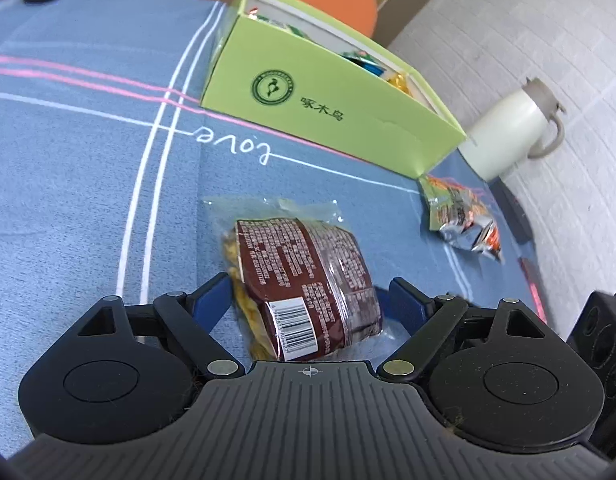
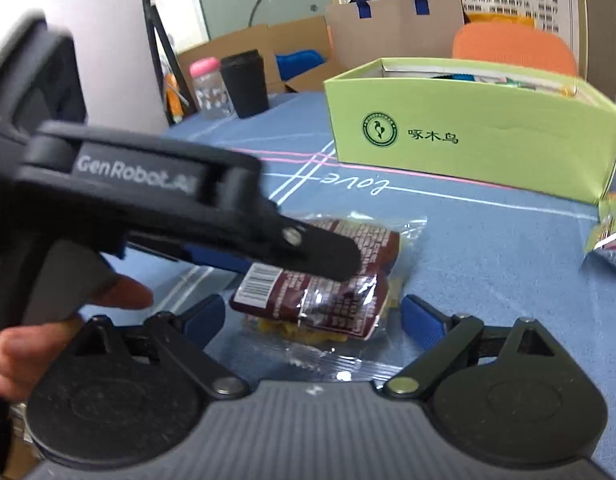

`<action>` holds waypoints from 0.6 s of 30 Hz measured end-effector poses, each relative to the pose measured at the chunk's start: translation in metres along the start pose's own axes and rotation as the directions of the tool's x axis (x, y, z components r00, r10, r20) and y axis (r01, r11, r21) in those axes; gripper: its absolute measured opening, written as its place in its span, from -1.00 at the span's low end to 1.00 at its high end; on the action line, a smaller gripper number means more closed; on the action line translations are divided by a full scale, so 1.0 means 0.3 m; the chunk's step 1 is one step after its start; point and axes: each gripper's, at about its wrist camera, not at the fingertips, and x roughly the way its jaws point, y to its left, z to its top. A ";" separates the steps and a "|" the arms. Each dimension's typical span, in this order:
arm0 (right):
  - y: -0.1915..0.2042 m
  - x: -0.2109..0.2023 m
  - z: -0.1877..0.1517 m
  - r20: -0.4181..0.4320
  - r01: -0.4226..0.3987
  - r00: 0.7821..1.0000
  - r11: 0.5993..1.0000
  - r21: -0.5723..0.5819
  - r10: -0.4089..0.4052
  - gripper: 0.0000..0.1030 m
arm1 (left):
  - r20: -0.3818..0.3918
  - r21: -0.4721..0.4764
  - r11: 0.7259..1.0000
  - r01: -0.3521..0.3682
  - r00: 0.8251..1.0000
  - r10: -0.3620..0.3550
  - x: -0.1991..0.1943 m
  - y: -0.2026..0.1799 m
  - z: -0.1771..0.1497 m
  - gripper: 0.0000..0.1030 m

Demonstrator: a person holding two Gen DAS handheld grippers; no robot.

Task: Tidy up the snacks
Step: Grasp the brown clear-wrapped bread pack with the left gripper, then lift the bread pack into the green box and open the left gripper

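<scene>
A brown snack packet [image 1: 308, 280] with a barcode lies on the blue tablecloth. My left gripper [image 1: 308, 300] is open, one blue finger on each side of the packet. In the right wrist view the same packet [image 2: 328, 296] lies between the open fingers of my right gripper [image 2: 314, 316], and the left gripper body [image 2: 167, 208] reaches over it from the left. A light green open box [image 1: 328, 108] holding several wrapped snacks stands behind; it also shows in the right wrist view [image 2: 468, 136]. A green and silver snack packet [image 1: 464, 220] lies by the box's near corner.
A white flask [image 1: 512, 128] stands right of the box, near the table edge and white wall. A black cup [image 2: 243, 84] and a pink-lidded jar [image 2: 207, 88] stand at the far left. An orange chair [image 2: 512, 50], a paper bag [image 2: 396, 28] and cardboard boxes are behind the table.
</scene>
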 end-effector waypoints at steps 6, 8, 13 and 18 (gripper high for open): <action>0.057 -0.054 0.004 0.046 0.046 0.998 0.996 -0.073 -0.043 0.70 | 0.062 0.051 0.996 -0.078 0.995 0.074 -0.044 -0.040 -0.025 -0.18; 0.054 -0.088 0.021 0.077 0.068 0.995 0.993 -0.092 -0.061 0.70 | 0.085 0.047 0.998 -0.053 0.995 0.048 -0.068 -0.053 -0.011 -0.18; 0.019 -0.117 0.148 0.154 0.136 0.981 0.982 -0.133 -0.115 0.75 | 0.145 0.077 0.997 -0.015 0.989 0.003 -0.086 -0.127 0.107 -0.18; -0.066 -0.071 0.369 0.216 0.165 0.968 0.971 -0.172 -0.126 0.77 | 0.237 0.147 0.988 -0.041 0.971 0.005 -0.079 -0.215 0.346 -0.18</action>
